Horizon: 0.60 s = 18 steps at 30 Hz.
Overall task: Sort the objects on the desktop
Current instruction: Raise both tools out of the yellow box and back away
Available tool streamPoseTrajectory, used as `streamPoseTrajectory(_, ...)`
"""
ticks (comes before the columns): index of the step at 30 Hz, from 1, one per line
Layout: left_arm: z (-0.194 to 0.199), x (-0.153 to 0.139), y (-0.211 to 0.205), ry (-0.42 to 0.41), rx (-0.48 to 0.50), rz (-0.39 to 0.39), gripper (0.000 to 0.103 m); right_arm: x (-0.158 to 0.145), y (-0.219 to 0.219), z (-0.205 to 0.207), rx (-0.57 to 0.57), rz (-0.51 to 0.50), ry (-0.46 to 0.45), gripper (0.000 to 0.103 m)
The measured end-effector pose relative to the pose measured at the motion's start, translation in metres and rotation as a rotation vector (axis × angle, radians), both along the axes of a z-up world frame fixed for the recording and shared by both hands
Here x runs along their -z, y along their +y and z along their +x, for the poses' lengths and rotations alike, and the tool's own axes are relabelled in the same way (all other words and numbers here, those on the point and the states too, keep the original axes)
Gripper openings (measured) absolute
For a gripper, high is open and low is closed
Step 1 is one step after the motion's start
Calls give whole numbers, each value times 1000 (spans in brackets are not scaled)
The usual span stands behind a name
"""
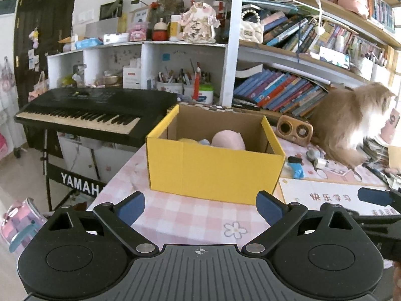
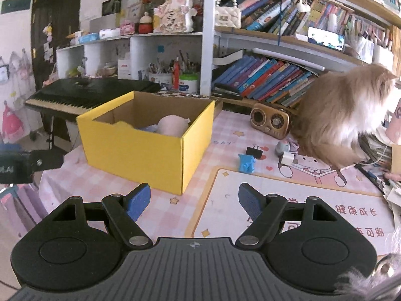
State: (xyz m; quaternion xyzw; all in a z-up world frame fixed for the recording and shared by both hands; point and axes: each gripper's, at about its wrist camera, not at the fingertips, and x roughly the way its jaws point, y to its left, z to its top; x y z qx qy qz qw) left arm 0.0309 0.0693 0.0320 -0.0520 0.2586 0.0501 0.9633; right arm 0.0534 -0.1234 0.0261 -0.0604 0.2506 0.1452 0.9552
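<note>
A yellow cardboard box (image 1: 215, 170) stands open on the pink checked tablecloth (image 1: 175, 215); a pink round object (image 1: 229, 140) and other small things lie inside. It also shows in the right wrist view (image 2: 140, 155). My left gripper (image 1: 200, 207) is open and empty, just in front of the box. My right gripper (image 2: 194, 202) is open and empty, to the right of the box's near corner. On the table lie a blue toy (image 2: 246, 163), a black binder clip (image 2: 253, 151), a white charger (image 2: 287, 158) and a small grey-purple object (image 2: 285, 146).
A fluffy brown cat (image 2: 343, 120) sits at the table's right rear. A wooden retro radio (image 2: 270, 120) stands by the bookshelf (image 2: 263, 80). A black Yamaha keyboard (image 1: 85, 113) stands left of the table. A desk mat (image 2: 288, 200) covers the right side.
</note>
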Motion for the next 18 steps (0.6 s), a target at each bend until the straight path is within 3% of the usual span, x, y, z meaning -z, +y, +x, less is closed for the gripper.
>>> streamPoseTrajectory(8,-12,12,-13,39,39,0,97,14,2,-21,-34,-22,54,77)
streamPoseTrajectory(18,-20,24,-26,96,91,-6,97,25,-7,-31,2,-22,106,80)
